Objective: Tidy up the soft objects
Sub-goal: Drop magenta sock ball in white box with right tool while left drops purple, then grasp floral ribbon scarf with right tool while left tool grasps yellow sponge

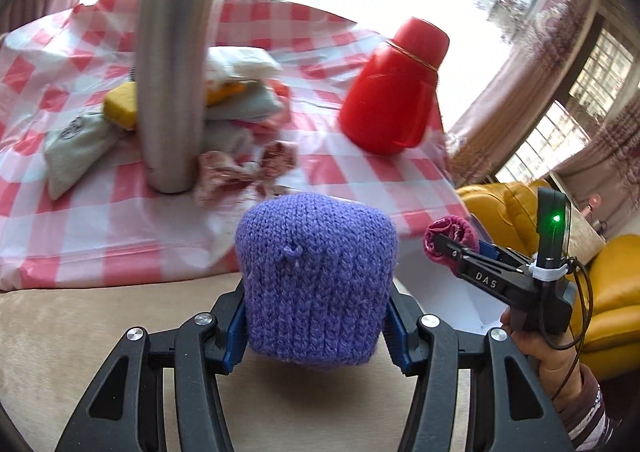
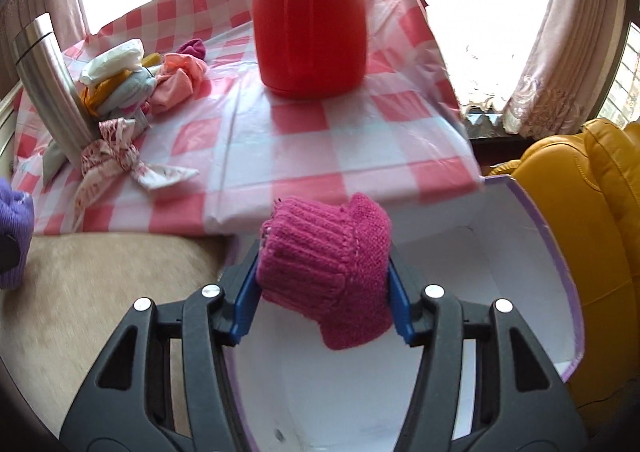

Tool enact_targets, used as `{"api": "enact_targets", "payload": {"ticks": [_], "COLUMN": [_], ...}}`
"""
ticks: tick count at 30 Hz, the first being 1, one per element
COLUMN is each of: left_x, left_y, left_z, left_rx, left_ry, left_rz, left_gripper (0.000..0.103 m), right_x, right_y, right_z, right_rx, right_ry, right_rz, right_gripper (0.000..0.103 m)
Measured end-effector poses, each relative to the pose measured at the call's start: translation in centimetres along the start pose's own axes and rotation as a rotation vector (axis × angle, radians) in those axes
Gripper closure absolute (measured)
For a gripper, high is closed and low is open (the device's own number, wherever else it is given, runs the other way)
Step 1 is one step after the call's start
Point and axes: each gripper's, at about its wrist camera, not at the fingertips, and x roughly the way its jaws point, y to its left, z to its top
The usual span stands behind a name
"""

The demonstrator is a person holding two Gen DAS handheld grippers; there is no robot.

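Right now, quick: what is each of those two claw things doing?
Left gripper: closed on the purple knitted piece.
Right gripper: closed on the pink knitted piece, above the white box.

purple knit [image 1: 316,280], magenta knit [image 2: 326,272], red-checked cloth [image 2: 360,148]

Both grippers: black plastic arms, silver screws, blue pads. Right gripper [image 1: 448,248] marked "DAS", green light, black cable. Striped sleeve [image 1: 588,416] at the wrist.
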Motion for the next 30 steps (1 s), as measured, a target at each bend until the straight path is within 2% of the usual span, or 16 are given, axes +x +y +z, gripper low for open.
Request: {"api": "enact_targets", "payload": {"ticks": [5, 7, 9, 10, 11, 13, 16, 20, 24, 27, 30], "left_x": [1.2, 1.6, 2.2, 2.4, 2.7, 2.7, 2.4, 2.2, 0.8, -0.8, -2.0], "left_y": [-4.5, -6.2, -7.5, -8.1, -8.7, -9.5, -9.8, -8.7, -7.2, -6.2, -3.6], "left_z": [-0.8, -1.2, -1.5, -1.6, -1.8, -1.9, -1.9, -1.8, -1.6, -1.3, -0.7], "left_rx": [0.093, 0.131, 0.169, 0.187, 0.204, 0.232, 0.239, 0.177, 0.141, 0.172, 0.126], "left_ry": [0.037, 0.057, 0.077, 0.086, 0.095, 0.093, 0.077, 0.075, -0.003, -0.054, -0.078], "left_rz": [-0.064, -0.090, -0.114, -0.127, -0.137, -0.144, -0.139, -0.107, -0.066, -0.002, 0.087], "left_gripper": [0.047, 0.047, 0.044, 0.043, 0.039, 0.023, 0.019, 0.019, 0.019, 0.019, 0.019], "right_x": [-1.8, -2.7, -3.5, -4.0, -4.3, -4.7, -5.0, -5.7, -6.7, -6.9, -7.3], "right_y": [-2.2, -3.1, -3.8, -4.2, -4.4, -5.0, -5.6, -5.1, -4.3, -3.0, -1.6], "right_z": [-1.7, -2.3, -2.6, -2.8, -2.8, -3.0, -3.1, -2.9, -2.4, -2.1, -1.7], "right_rx": [-0.001, 0.003, 0.009, 0.014, 0.016, 0.025, 0.034, 0.027, 0.021, -0.028, -0.038], "right_ry": [-0.007, -0.024, -0.050, -0.065, -0.075, -0.085, -0.093, -0.136, -0.193, -0.218, -0.220], "right_rz": [-0.037, -0.050, -0.068, -0.083, -0.099, -0.116, -0.124, -0.148, -0.165, -0.129, -0.068], "right_gripper": [0.039, 0.031, 0.017, 0.015, 0.012, 0.011, 0.011, 0.005, 0.004, 0.004, 0.004]}}
